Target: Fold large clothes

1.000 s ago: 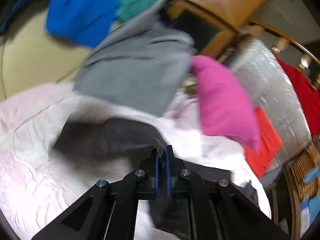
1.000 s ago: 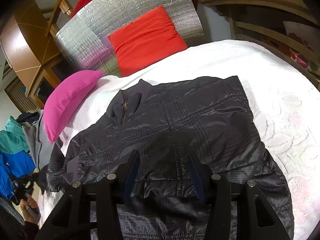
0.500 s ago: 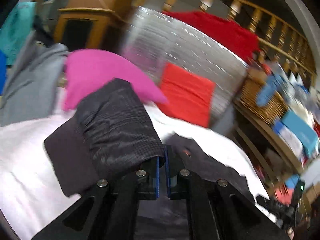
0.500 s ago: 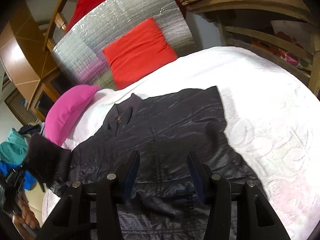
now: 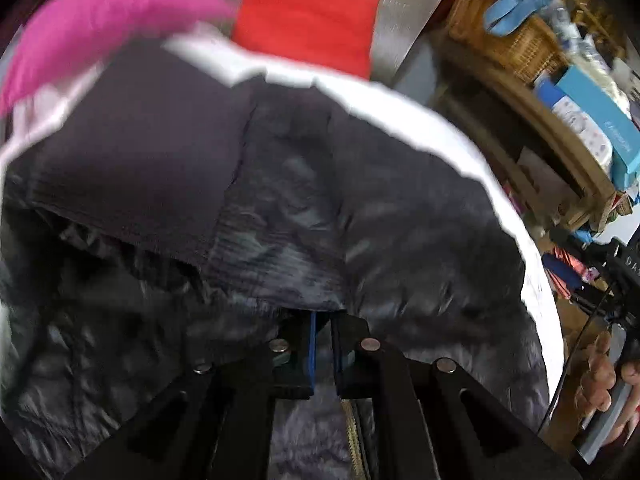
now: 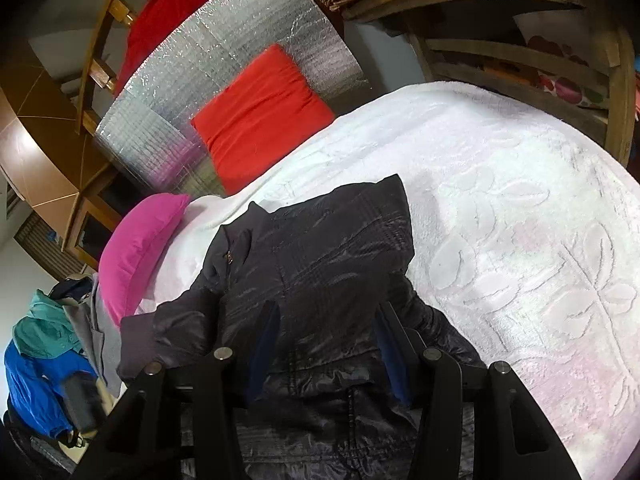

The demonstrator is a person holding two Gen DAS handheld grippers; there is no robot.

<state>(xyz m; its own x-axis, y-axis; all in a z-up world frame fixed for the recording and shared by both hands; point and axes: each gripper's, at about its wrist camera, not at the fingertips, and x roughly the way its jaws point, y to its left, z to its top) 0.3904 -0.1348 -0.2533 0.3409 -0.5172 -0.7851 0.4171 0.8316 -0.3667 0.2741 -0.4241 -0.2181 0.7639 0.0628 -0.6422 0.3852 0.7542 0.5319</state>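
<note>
Clothes [image 6: 44, 364] in blue, teal and grey sit heaped at the far left, off the bed [image 6: 520, 220]. Next comes a pink pillow [image 6: 136, 256], then a red pillow [image 6: 260, 116] leaning on a silver panel [image 6: 224, 60] at the head of the bed.

Mid-frame, a dark jacket [image 6: 320, 264] lies on the white bedspread. A second ago its sleeve [image 5: 132, 168] stretched out toward the pink pillow. Now the left gripper [image 5: 323, 344], jaws pinched together on the sleeve cuff, has swung it across and over the jacket body. My read is that 1 side fold is nearly laid and only needs setting down.

Just above the jacket's lower part hangs the right gripper [image 6: 324, 356], its jaws apart with nothing between them; it has barely shifted.

Further right, the jacket's right edge now runs straight, and beyond it the bedspread is bare, leaving wide room to work. A wooden rail [image 6: 552, 64] and a wicker basket [image 5: 516, 40] border the far right. A hand [image 5: 604, 376] shows at that edge of the left view.
</note>
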